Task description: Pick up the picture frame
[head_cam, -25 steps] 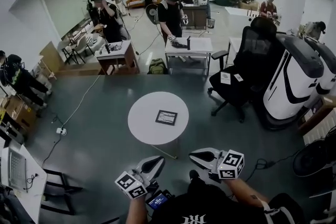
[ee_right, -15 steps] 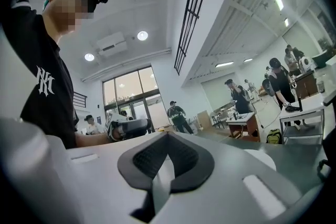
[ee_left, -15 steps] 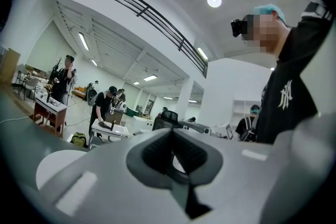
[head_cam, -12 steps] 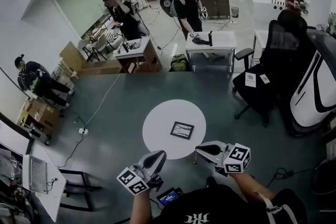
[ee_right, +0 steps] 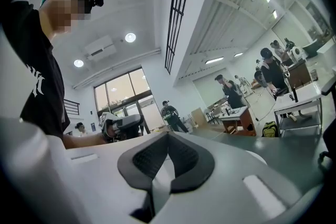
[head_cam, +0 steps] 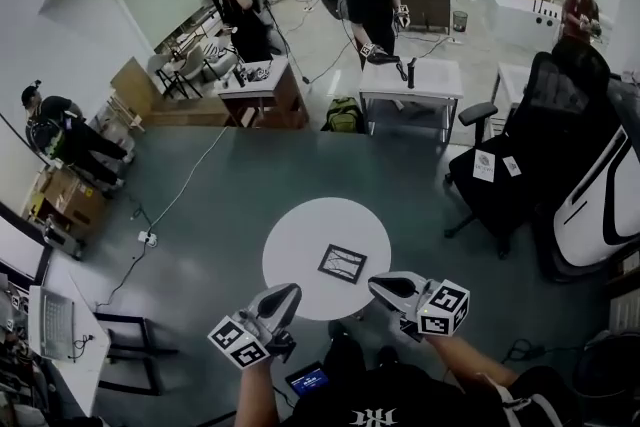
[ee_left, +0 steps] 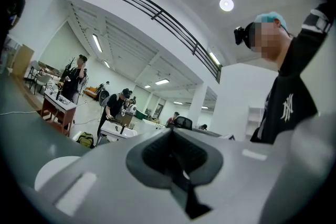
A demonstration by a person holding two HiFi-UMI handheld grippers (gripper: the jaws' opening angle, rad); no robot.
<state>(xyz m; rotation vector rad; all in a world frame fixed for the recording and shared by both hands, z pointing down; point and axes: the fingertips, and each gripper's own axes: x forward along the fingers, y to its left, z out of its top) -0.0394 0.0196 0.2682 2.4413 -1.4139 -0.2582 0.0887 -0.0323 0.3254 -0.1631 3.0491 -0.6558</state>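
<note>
On the white round table (head_cam: 298,240) lies the picture frame (head_cam: 343,263), office chair (head_cam: 545,115) near.

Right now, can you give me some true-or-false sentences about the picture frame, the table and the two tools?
1. The picture frame lies flat on the round white table. True.
2. The left tool holds the frame. False: it is shut on nothing and apart from the frame.
3. The right tool is wide open. False: its jaws are together, with nothing between them.
4. In the head view, a black office chair stands to the right of the table. True.
</note>
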